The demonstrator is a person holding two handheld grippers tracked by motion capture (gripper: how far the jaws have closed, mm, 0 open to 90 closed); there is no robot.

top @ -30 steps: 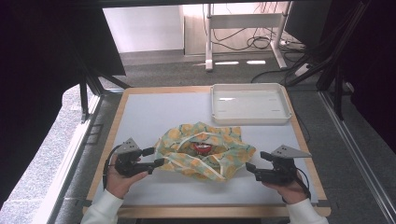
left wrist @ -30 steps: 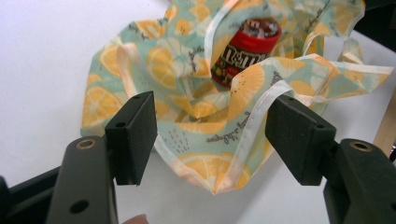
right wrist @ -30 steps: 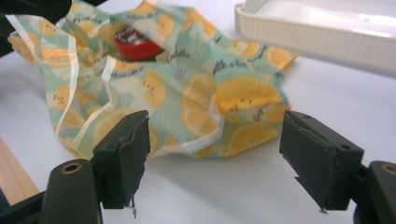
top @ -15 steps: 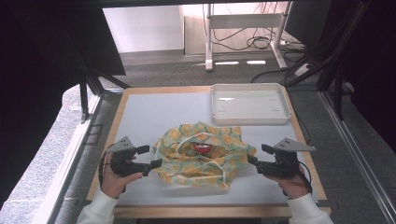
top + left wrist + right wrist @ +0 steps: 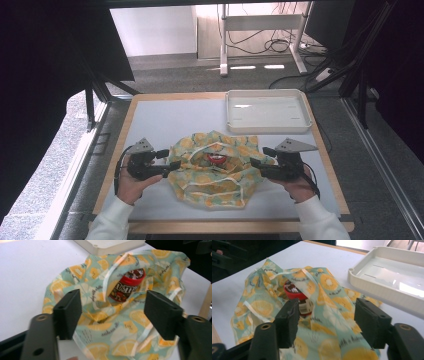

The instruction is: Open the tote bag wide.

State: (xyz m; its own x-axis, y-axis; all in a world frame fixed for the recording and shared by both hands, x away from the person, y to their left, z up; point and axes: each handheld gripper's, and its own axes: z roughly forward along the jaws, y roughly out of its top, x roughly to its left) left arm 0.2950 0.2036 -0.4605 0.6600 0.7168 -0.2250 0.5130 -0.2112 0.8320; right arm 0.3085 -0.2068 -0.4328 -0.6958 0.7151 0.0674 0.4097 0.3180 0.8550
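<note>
Lemon-print cloth bag (image 5: 216,167) ×1, mid-worktop (image 5: 160,120), one red-lidded candy tub (image 5: 128,285) inside. Left gripper (image 5: 172,165), right gripper (image 5: 254,162): jaws released, just closing, bag fabric between. White tray (image 5: 267,111) ×1 behind.

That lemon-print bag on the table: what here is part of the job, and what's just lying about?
In the job: lemon-print bag, red-lidded candy tub inside it, left gripper, right gripper, both open at the bag's edges.
Lying about: white tray, standing apart.

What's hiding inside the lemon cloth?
A red-lidded candy tub sits inside the lemon cloth, its lid and part of the label peeking out. The folds cover its lower part, so anything beneath stays unseen.
</note>
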